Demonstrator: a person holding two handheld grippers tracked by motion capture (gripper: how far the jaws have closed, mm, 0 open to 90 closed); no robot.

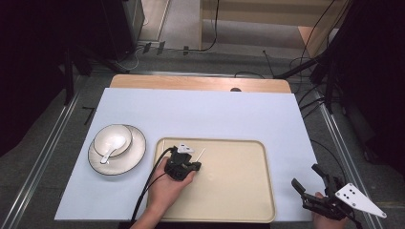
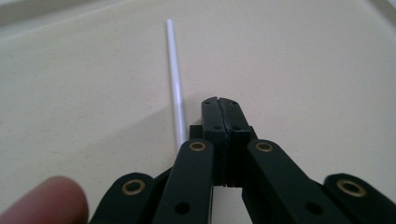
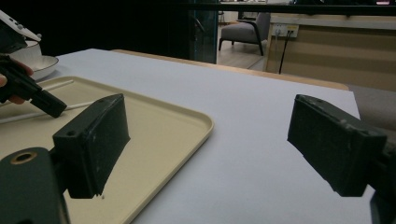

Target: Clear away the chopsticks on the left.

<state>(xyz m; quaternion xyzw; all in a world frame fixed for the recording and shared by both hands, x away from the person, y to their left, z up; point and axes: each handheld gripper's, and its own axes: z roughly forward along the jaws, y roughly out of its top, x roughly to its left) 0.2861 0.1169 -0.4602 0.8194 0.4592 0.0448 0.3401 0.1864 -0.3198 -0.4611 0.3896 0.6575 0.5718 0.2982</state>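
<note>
A thin white stick (image 1: 200, 154) lies on the beige tray (image 1: 239, 191), near its far left corner. My left gripper (image 1: 195, 166) is low over the tray, held by a hand, its tip just beside the stick. In the left gripper view its jaws are pressed together with nothing between them (image 2: 223, 109), and the stick (image 2: 173, 79) runs along their left side. My right gripper (image 1: 309, 179) hovers off the tray's right front corner, jaws wide apart and empty (image 3: 210, 140). The right gripper view shows the left gripper (image 3: 44, 103) tip down by the stick (image 3: 79, 105).
A white bowl (image 1: 114, 136) holding a white spoon (image 1: 111, 149) sits on a dark-rimmed plate (image 1: 136, 151) left of the tray. A white sheet (image 1: 215, 109) covers the table. The tray's rim (image 3: 201, 122) rises slightly above it. Cables and dark stands lie beyond the far edge.
</note>
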